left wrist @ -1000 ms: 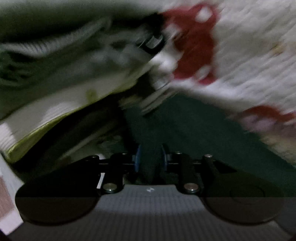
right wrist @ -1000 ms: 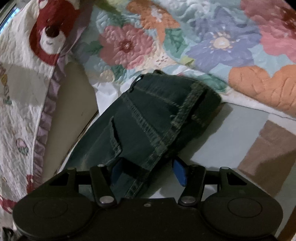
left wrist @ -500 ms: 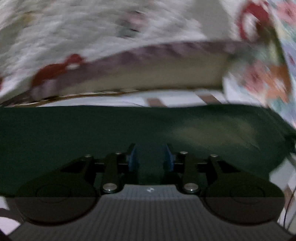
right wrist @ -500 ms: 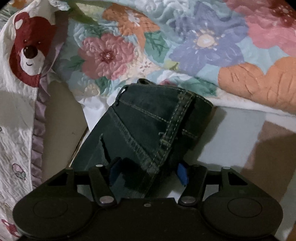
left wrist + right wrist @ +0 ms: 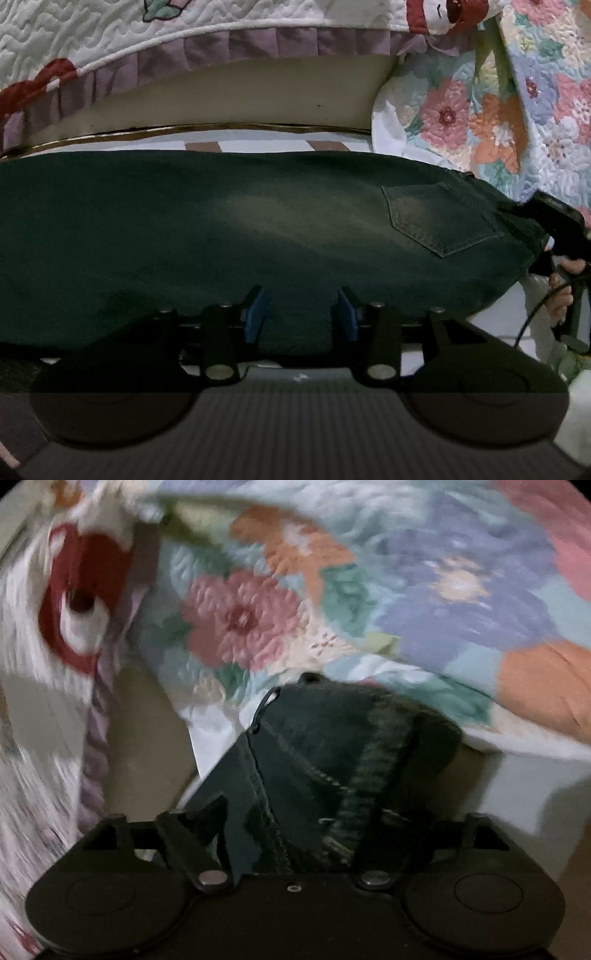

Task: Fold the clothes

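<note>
left claw (image 5: 300, 310) around jeans (image 5: 258, 229), seemingly pinched.

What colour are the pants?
Dark green jeans, clearest in the left wrist view.

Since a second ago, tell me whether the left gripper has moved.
Yes. The left gripper swung away from the clothes pile; it now faces the purple-ruffled quilt edge, with the dark green jeans spread flat between its fingers.

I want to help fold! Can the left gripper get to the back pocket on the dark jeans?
Probably yes. The back pocket lies face up on the jeans, uncovered, up and right of the left gripper, which is holding cloth.
</note>
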`<state>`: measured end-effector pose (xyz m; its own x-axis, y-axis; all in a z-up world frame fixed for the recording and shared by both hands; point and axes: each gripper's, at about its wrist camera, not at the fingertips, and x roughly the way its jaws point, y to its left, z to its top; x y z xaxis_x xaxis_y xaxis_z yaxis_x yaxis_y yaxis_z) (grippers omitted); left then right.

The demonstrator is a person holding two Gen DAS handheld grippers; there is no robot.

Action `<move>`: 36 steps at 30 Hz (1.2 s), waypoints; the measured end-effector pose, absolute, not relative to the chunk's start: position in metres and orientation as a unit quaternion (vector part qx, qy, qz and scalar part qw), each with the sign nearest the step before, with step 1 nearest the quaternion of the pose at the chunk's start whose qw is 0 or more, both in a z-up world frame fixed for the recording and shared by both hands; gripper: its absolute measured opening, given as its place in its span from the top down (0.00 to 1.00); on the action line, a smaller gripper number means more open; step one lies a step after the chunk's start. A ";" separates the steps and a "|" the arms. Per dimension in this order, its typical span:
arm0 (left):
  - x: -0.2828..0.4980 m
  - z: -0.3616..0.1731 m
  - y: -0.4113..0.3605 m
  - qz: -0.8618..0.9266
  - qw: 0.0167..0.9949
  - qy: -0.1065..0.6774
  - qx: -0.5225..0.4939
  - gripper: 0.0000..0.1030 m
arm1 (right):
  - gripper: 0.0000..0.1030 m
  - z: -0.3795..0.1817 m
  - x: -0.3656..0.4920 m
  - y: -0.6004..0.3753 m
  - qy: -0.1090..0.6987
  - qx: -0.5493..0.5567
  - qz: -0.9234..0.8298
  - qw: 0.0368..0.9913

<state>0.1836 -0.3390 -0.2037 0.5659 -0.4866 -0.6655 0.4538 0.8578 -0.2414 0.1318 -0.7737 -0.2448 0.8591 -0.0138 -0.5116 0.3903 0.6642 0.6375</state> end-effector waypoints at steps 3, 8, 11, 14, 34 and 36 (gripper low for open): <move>0.185 -0.199 -0.342 -0.274 0.886 0.374 -0.025 0.59 | 0.77 -0.197 0.137 -0.763 0.218 0.302 -0.074 0.925; 0.185 -0.195 -0.351 -0.288 0.884 0.368 -0.026 0.58 | 0.79 -0.140 0.129 -0.772 0.179 0.243 -0.071 0.951; 0.184 -0.195 -0.357 -0.297 0.879 0.372 -0.027 0.58 | 0.79 -0.164 0.133 -0.790 0.221 0.235 -0.105 0.941; 0.183 -0.196 -0.363 -0.306 0.874 0.375 -0.028 0.58 | 0.79 -0.182 0.131 -0.796 0.240 0.235 -0.117 0.935; 0.213 -0.188 -0.430 -0.314 0.853 0.413 -0.048 0.56 | 0.79 -0.075 0.096 -0.759 0.112 0.236 -0.059 0.963; 0.204 -0.185 -0.449 -0.332 0.835 0.437 -0.024 0.57 | 0.80 -0.064 0.086 -0.761 0.114 0.236 -0.053 0.964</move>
